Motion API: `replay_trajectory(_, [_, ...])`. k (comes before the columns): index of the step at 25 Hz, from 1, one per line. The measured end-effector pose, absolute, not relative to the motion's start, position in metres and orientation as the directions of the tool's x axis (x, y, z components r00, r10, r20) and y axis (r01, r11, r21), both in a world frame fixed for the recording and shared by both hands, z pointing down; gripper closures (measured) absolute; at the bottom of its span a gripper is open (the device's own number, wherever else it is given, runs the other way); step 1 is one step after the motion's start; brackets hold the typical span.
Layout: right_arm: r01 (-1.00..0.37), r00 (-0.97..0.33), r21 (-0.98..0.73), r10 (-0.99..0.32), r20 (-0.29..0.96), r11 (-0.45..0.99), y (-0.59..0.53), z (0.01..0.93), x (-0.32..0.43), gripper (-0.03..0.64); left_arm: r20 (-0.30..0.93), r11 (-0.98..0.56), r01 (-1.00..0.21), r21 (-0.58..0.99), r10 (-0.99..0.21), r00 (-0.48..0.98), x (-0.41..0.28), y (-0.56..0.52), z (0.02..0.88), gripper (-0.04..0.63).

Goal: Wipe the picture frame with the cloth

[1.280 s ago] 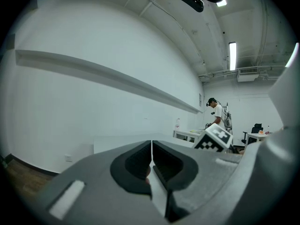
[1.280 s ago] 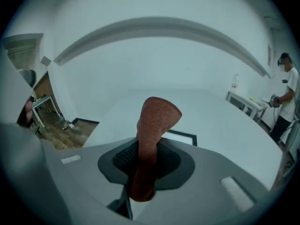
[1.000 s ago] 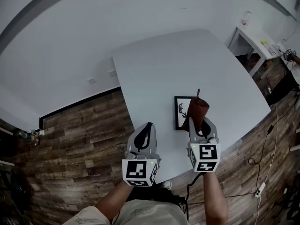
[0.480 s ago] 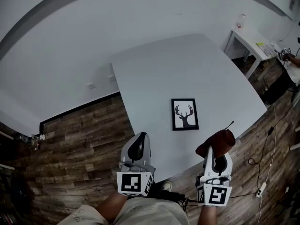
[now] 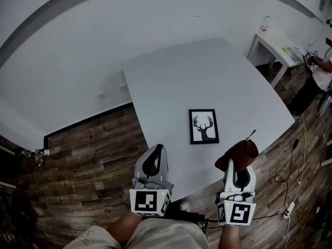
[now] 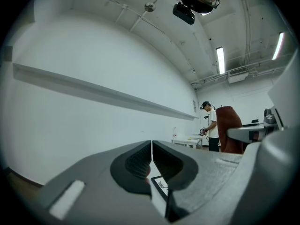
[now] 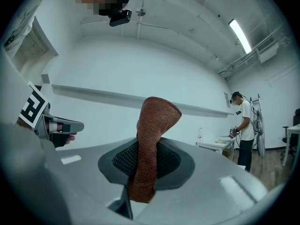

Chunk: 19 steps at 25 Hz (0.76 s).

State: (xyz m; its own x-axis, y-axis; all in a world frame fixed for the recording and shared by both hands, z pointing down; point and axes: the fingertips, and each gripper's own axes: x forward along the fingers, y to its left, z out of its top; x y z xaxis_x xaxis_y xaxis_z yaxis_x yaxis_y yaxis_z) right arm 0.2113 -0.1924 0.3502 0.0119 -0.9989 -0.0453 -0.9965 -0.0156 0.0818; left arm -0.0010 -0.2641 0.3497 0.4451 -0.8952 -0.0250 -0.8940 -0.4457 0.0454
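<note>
A black picture frame point(image 5: 203, 126) with a deer-antler print lies flat on the white table point(image 5: 171, 82); a corner of the frame point(image 6: 161, 185) shows past the left jaws. My right gripper point(image 5: 239, 161) is held off the table's near right edge, shut on a reddish-brown cloth point(image 5: 239, 154) that stands up from its jaws. In the right gripper view the cloth point(image 7: 151, 139) is pinched between the two pads. My left gripper point(image 5: 153, 160) hovers at the table's near edge, left of the frame, shut with nothing in it.
A small white side table point(image 5: 282, 43) with a bottle point(image 5: 266, 23) stands at the far right. A person point(image 5: 316, 71) stands beside it, also seen as a person point(image 7: 243, 125) in the right gripper view. Cables point(image 5: 293, 191) run over the wooden floor.
My right gripper has carried the cloth off the picture frame, back and to the right past the table's edge. The frame now lies uncovered. The left gripper pulled back slightly.
</note>
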Motion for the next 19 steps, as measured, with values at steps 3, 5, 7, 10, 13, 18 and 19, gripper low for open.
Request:
replay_trajectory(3, [-0.997, 0.008, 0.078, -0.999, -0.049, -0.012, -0.1932, 0.3498, 0.2103, 0.514, -0.026, -0.442, -0.896, 0.047, -0.897, 0.441, -0.0014, -0.2641, 0.3501, 0.595])
replay_trajectory(5, [-0.997, 0.009, 0.074, -0.999, -0.049, -0.013, -0.1935, 0.3504, 0.2109, 0.514, -0.024, -0.442, -0.896, 0.048, -0.897, 0.441, -0.0015, -0.2638, 0.3510, 0.595])
replay_trajectory(7, [-0.996, 0.009, 0.084, -0.999, -0.042, -0.013, -0.1934, 0.3526, 0.2119, 0.514, -0.024, -0.441, -0.896, 0.047, -0.898, 0.440, -0.0014, -0.2637, 0.3515, 0.595])
replay_trajectory(10, [-0.996, 0.008, 0.090, -0.999, -0.039, -0.011, -0.1933, 0.3530, 0.2120, 0.514, -0.020, -0.439, -0.897, 0.047, -0.898, 0.439, -0.0013, -0.2635, 0.3536, 0.595])
replay_trajectory(13, [-0.996, 0.005, 0.090, -0.999, -0.039, -0.009, -0.1931, 0.3527, 0.2118, 0.514, -0.017, -0.437, -0.898, 0.044, -0.899, 0.437, -0.0019, -0.2639, 0.3552, 0.595])
replay_trajectory(18, [-0.998, 0.027, 0.064, -0.999, -0.041, -0.030, -0.1942, 0.3484, 0.2136, 0.514, -0.022, -0.438, -0.898, 0.042, -0.899, 0.437, -0.0006, -0.2635, 0.3563, 0.595])
replay_trajectory(19, [-0.997, 0.034, 0.061, -0.999, -0.038, -0.036, -0.1939, 0.3487, 0.2148, 0.514, -0.022, -0.438, -0.898, 0.041, -0.899, 0.437, -0.0003, -0.2631, 0.3562, 0.595])
